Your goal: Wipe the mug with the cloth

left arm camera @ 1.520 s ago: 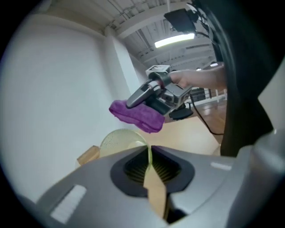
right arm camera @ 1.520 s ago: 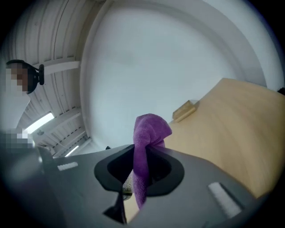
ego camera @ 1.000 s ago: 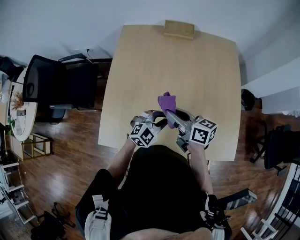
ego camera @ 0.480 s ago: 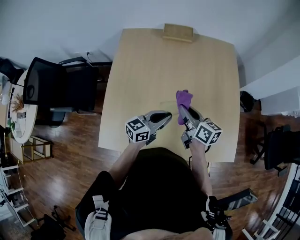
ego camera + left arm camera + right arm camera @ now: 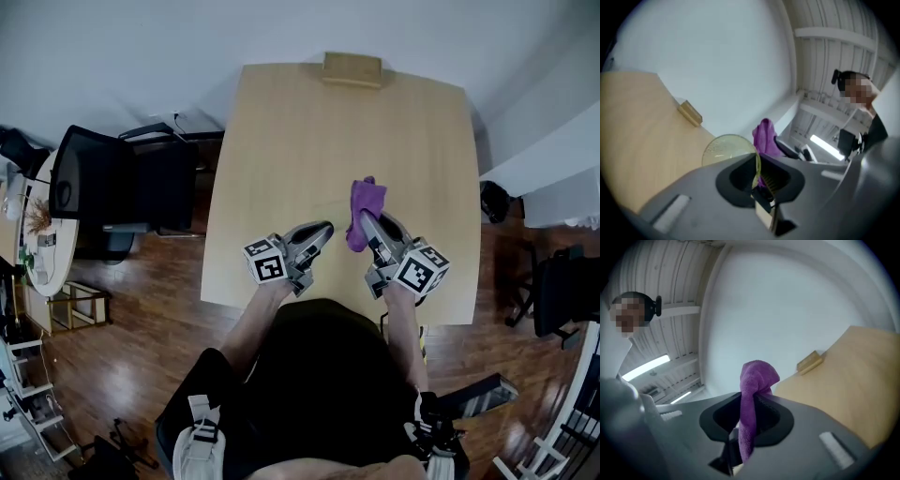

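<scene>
In the left gripper view a clear, yellowish glass mug (image 5: 727, 149) sticks out of my left gripper (image 5: 757, 165), whose jaws are shut on its thin wall. From the head view the mug is too transparent to make out; the left gripper (image 5: 320, 231) hovers over the near part of the wooden table (image 5: 281, 141). My right gripper (image 5: 366, 223) is shut on a purple cloth (image 5: 364, 201), a hand's width to the right of the left one. The cloth (image 5: 754, 394) rises in a bunch from between the right gripper's (image 5: 750, 411) jaws and hangs down behind them. Cloth and mug are apart.
A small wooden block (image 5: 352, 68) lies at the table's far edge, also seen as the block (image 5: 810, 361) in the right gripper view. A black office chair (image 5: 122, 178) stands left of the table. The wood floor surrounds the table.
The two grippers have drawn apart: the cloth was against the left gripper and has moved right with the right gripper. The left gripper has rolled and risen a little.
</scene>
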Demonstrator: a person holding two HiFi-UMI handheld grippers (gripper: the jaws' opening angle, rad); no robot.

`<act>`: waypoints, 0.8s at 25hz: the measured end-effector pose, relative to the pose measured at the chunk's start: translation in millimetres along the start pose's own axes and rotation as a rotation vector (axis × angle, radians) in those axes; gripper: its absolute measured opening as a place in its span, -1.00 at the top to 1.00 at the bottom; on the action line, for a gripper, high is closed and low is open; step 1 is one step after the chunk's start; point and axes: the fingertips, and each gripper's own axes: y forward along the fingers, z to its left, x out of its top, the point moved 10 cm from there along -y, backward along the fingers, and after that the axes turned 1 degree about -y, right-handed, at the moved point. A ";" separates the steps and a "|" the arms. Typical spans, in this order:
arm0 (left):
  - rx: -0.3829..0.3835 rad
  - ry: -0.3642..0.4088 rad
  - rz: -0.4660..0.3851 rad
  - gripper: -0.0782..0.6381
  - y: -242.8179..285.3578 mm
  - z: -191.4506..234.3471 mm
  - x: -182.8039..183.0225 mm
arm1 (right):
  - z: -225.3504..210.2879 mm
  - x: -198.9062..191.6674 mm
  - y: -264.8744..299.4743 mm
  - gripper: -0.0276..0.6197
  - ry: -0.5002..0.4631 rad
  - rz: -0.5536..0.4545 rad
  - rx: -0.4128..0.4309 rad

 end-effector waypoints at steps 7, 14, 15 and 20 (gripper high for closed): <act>-0.044 -0.098 -0.062 0.64 9.1 -5.4 1.7 | 4.0 -27.2 11.9 0.73 -0.045 0.084 -0.018; -0.261 -0.354 -0.311 0.66 -14.1 8.5 2.0 | 10.3 -37.1 10.9 0.73 0.272 0.006 0.382; -0.301 -0.372 -0.339 0.66 -19.2 9.5 5.1 | 9.7 -31.4 5.7 0.73 0.278 -0.037 0.419; -0.447 -0.303 -0.344 0.66 -36.3 1.9 28.0 | -10.2 9.5 -25.4 0.73 0.182 -0.205 0.299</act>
